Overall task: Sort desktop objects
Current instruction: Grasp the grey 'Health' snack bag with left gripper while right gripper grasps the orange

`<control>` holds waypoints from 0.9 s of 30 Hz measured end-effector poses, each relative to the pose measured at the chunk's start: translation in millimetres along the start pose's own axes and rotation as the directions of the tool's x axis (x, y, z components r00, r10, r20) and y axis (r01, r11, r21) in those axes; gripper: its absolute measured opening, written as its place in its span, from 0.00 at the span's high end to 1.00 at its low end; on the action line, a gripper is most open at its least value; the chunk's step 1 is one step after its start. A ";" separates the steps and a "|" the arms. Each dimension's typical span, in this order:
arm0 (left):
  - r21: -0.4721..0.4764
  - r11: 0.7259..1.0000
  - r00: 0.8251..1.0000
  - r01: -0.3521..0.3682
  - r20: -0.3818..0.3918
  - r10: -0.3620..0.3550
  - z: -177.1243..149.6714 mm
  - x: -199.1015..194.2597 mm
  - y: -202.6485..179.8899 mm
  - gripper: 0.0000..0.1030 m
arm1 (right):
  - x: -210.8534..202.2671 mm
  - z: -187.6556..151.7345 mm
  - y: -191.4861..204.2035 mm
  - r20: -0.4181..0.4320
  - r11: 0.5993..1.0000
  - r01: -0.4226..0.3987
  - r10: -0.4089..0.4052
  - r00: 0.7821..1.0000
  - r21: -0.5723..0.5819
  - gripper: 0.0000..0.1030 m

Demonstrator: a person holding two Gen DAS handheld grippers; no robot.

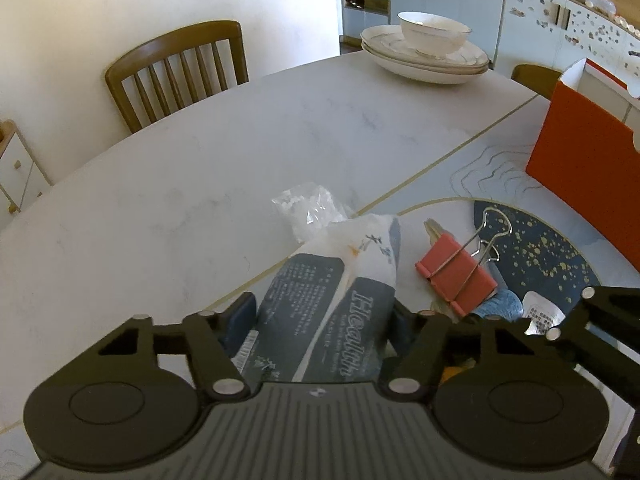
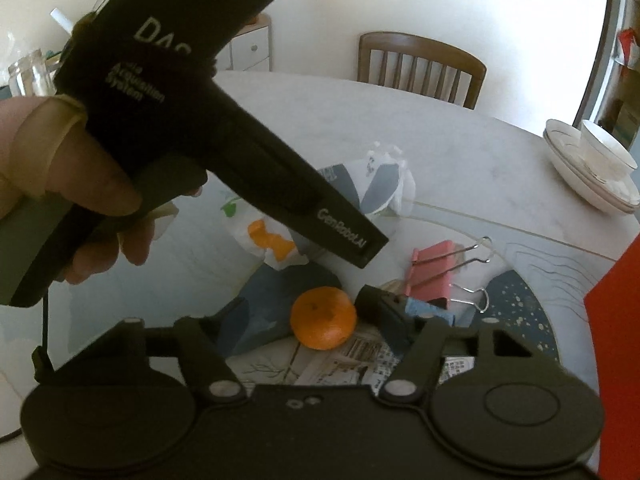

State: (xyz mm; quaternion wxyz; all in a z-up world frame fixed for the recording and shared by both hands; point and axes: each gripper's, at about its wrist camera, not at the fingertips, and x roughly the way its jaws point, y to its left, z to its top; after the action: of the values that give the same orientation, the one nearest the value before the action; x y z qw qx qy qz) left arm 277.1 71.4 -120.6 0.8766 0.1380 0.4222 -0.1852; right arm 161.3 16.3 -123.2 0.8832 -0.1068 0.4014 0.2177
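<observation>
My left gripper (image 1: 322,316) is shut on a blue-and-white tissue pack (image 1: 340,292), which sticks forward from between its pads; the pack also shows in the right wrist view (image 2: 368,184) under the left gripper's black body. My right gripper (image 2: 310,322) is open, its fingers either side of a tangerine (image 2: 323,317) lying on printed packets; I cannot tell whether they touch it. A red binder clip (image 1: 456,276) lies right of the tissue pack and also shows in the right wrist view (image 2: 434,268). A blue thread spool (image 2: 428,310) lies beside the right finger.
A clear plastic bag (image 1: 308,210) lies beyond the tissue pack. A red box (image 1: 588,168) stands at the right. Stacked plates with a bowl (image 1: 428,52) sit at the table's far side. A wooden chair (image 1: 176,72) stands behind the marble table (image 1: 160,184).
</observation>
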 end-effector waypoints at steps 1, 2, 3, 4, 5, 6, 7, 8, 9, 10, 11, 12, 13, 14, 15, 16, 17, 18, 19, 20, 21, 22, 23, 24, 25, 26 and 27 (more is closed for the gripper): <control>0.004 1.000 1.000 -0.002 0.001 0.002 -0.5 0.0 -0.1 0.41 | 2.1 0.0 0.2 -0.007 1.000 0.003 -0.003 1.000 -0.005 0.43; 0.005 1.000 1.000 -0.002 0.002 0.002 -1.1 -0.2 0.0 0.43 | 3.5 -0.5 0.7 -0.013 1.000 0.005 -0.006 1.000 -0.008 0.46; 0.005 1.000 1.000 -0.001 0.001 0.001 -1.3 -0.3 0.1 0.45 | 4.3 -1.0 1.2 -0.016 1.000 0.010 -0.010 1.000 -0.011 0.47; 0.003 1.000 1.000 -0.001 0.001 0.001 -1.6 -0.6 0.8 0.47 | 4.9 -1.6 1.6 -0.016 1.000 0.013 -0.013 1.000 -0.012 0.49; 0.001 1.000 1.000 0.001 0.003 -0.001 -1.9 -1.1 1.4 0.49 | 5.1 -1.7 1.7 -0.018 1.000 0.015 -0.016 1.000 -0.013 0.51; -0.001 1.000 1.000 0.002 0.003 -0.002 -2.1 -1.4 1.5 0.52 | 5.4 -1.8 1.0 -0.018 1.000 0.015 -0.015 1.000 -0.012 0.52; -0.003 1.000 1.000 0.001 0.003 -0.001 -2.6 -2.0 1.9 0.54 | 5.4 -1.7 0.7 -0.018 1.000 0.015 -0.015 1.000 -0.011 0.55; -0.004 1.000 1.000 0.001 0.003 -0.001 -2.8 -2.8 2.1 0.55 | 5.6 -1.5 0.0 -0.019 1.000 0.014 -0.014 1.000 -0.010 0.60; -0.004 1.000 1.000 0.002 0.002 -0.002 -2.9 -3.3 1.8 0.58 | 5.7 -1.4 -1.2 -0.020 1.000 0.014 -0.014 1.000 -0.007 0.63; -0.002 1.000 1.000 0.000 0.004 0.000 -3.0 -4.2 1.1 0.61 | 5.6 -1.3 -2.0 -0.021 1.000 0.011 -0.011 1.000 -0.002 0.64; 0.001 1.000 1.000 -0.003 0.008 0.003 -3.2 -5.6 0.3 0.62 | 5.6 -1.6 -1.0 -0.019 1.000 0.010 -0.010 1.000 0.000 0.66; 0.003 1.000 1.000 -0.004 0.009 0.004 -3.3 -6.7 -0.3 0.64 | 5.8 -1.7 -2.3 -0.019 1.000 0.006 -0.006 1.000 0.007 0.66; 0.004 1.000 1.000 -0.006 0.009 0.006 -3.2 -7.9 -1.3 0.67 | 4.7 -2.7 -2.2 -0.018 1.000 0.003 -0.003 1.000 0.012 0.66; 0.004 1.000 1.000 -0.010 0.010 0.010 -3.0 -9.1 -2.1 0.68 | 4.8 -2.5 -2.6 -0.018 1.000 0.005 -0.004 1.000 0.011 0.66; 0.003 1.000 1.000 -0.011 0.012 0.011 -2.9 -10.4 -2.9 0.70 | 3.8 -2.7 -3.2 -0.017 1.000 0.004 -0.003 1.000 0.016 0.66; 0.001 1.000 1.000 -0.013 0.014 0.013 -2.7 -12.0 -3.5 0.72 | 2.7 -2.8 -3.5 -0.016 1.000 0.004 -0.004 1.000 0.017 0.66; -0.001 1.000 1.000 -0.014 0.019 0.014 -2.6 -14.0 -4.4 0.74 | 1.5 -2.6 -5.2 -0.014 1.000 0.006 -0.005 1.000 0.015 0.66; -0.004 1.000 1.000 -0.012 0.021 0.012 -2.4 -15.9 -4.9 0.76 | -0.5 -2.6 -6.4 -0.010 1.000 0.008 -0.008 1.000 0.014 0.66; -0.008 1.000 1.000 -0.011 0.023 0.012 -2.2 -17.9 -5.4 0.78 | -3.1 -3.0 -6.5 -0.005 1.000 0.008 -0.007 1.000 0.014 0.66; -0.010 1.000 1.000 -0.013 0.026 0.013 -2.1 -20.1 -6.4 0.78 | -6.0 -3.4 -6.8 -0.001 1.000 0.007 -0.007 1.000 0.015 0.66; -0.013 1.000 0.999 -0.014 0.030 0.014 -2.3 -22.3 -7.1 0.79 | -8.5 -3.8 -7.5 0.002 1.000 0.007 -0.007 1.000 0.016 0.66; -0.017 1.000 0.999 -0.014 0.033 0.014 -2.3 -24.7 -8.0 0.80 | -11.7 -3.9 -8.1 0.006 1.000 0.006 -0.006 1.000 0.018 0.66; -0.021 1.000 0.999 -0.013 0.036 0.014 -2.4 -27.3 -9.1 0.80 | -14.8 -4.6 -8.4 0.008 1.000 0.005 -0.005 1.000 0.022 0.66; -0.023 1.000 0.999 -0.015 0.039 0.016 -2.9 -30.0 -10.3 0.80 | -17.9 -4.5 -9.8 0.010 1.000 0.005 -0.005 1.000 0.027 0.66; -0.024 1.000 0.999 -0.016 0.041 0.017 -3.4 -32.6 -11.4 0.80 | -21.0 -4.4 -11.3 0.012 0.999 0.004 -0.004 1.000 0.032 0.66; -0.024 1.000 0.999 -0.015 0.043 0.016 -3.9 -35.2 -12.6 0.81 | -24.3 -5.3 -12.7 0.015 0.999 0.003 -0.003 1.000 0.038 0.66; -0.025 1.000 0.999 -0.014 0.043 0.015 -4.7 -37.8 -13.5 0.81 | -27.8 -5.9 -14.4 0.015 0.999 0.003 -0.003 1.000 0.043 0.66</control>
State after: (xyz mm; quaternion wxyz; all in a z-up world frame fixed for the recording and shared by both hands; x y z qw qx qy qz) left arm 246.2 69.1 -94.7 0.8886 0.1260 0.4042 -0.1766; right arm 147.9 -6.8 -105.8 0.8887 -0.0867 0.3991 0.2084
